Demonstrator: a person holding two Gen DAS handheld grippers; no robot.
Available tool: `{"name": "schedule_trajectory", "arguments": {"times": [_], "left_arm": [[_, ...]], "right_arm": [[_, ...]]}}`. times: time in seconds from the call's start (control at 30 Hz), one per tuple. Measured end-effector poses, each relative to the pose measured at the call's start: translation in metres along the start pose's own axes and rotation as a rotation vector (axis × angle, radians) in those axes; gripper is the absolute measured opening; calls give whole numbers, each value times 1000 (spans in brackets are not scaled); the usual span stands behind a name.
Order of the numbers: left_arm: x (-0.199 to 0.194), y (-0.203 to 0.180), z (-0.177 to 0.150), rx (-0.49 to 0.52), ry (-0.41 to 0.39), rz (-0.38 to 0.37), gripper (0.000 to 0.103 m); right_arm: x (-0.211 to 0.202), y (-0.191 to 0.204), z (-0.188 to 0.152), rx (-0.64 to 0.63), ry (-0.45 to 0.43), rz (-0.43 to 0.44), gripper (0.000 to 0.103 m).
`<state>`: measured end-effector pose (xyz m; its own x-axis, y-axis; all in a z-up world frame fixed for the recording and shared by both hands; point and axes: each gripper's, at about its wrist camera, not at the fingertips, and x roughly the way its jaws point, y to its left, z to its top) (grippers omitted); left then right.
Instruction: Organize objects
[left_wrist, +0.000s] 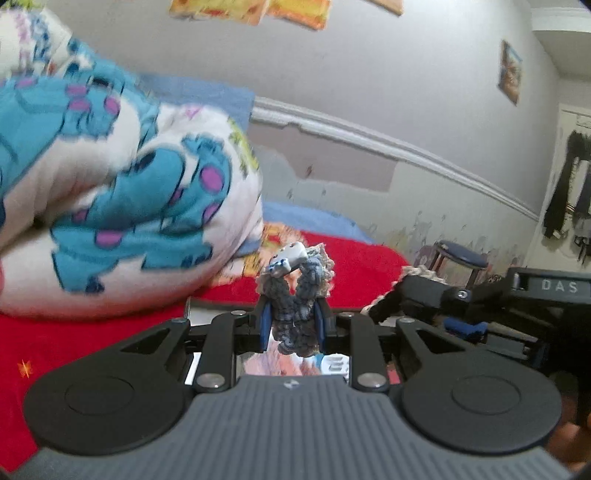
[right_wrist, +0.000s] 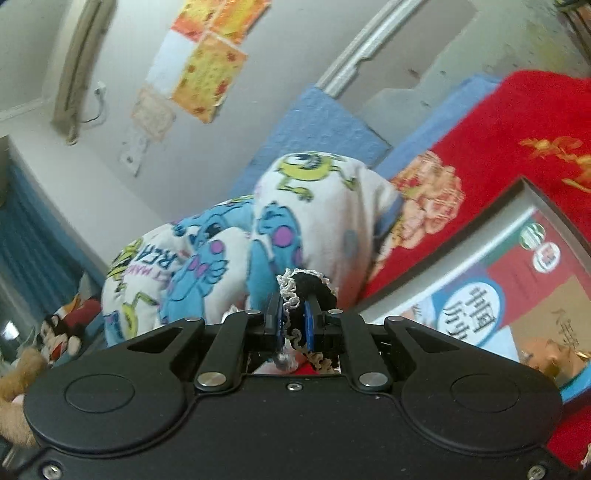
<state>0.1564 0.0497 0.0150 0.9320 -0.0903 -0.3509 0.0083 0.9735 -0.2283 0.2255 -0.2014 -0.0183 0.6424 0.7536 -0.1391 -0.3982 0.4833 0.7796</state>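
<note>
In the left wrist view my left gripper (left_wrist: 293, 319) is shut on a grey-blue crocheted scrunchie (left_wrist: 295, 295), which bulges up between the blue pads. A small white and blue charm (left_wrist: 290, 258) sits on top of it. My right gripper (right_wrist: 293, 310) is shut on a black scrunchie with white lace trim (right_wrist: 308, 282), held upright between its pads. That lace edge (left_wrist: 384, 295) also shows at the right of the left wrist view, by the right gripper's black housing. Both grippers hover over a red blanket (right_wrist: 517, 110).
A tin box with a printed lid (right_wrist: 517, 277) lies on the red blanket, below and right of the grippers. A bulky cartoon-print quilt (left_wrist: 110, 184) fills the left. Blue bedding (right_wrist: 314, 122) lies against the wall. A stool (left_wrist: 460, 254) stands far right; plush toys (right_wrist: 55, 332) sit low left.
</note>
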Motion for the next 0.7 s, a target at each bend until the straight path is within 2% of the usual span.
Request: {"name": "schedule_trajectory", "arguments": {"times": [0.27, 0.7], "left_arm": [[15, 3, -21, 6, 71, 18, 28], [18, 6, -26, 1, 87, 27, 29]], "right_arm": [[11, -28, -13, 86, 9, -53, 12], [20, -30, -22, 79, 47, -115, 12]]}}
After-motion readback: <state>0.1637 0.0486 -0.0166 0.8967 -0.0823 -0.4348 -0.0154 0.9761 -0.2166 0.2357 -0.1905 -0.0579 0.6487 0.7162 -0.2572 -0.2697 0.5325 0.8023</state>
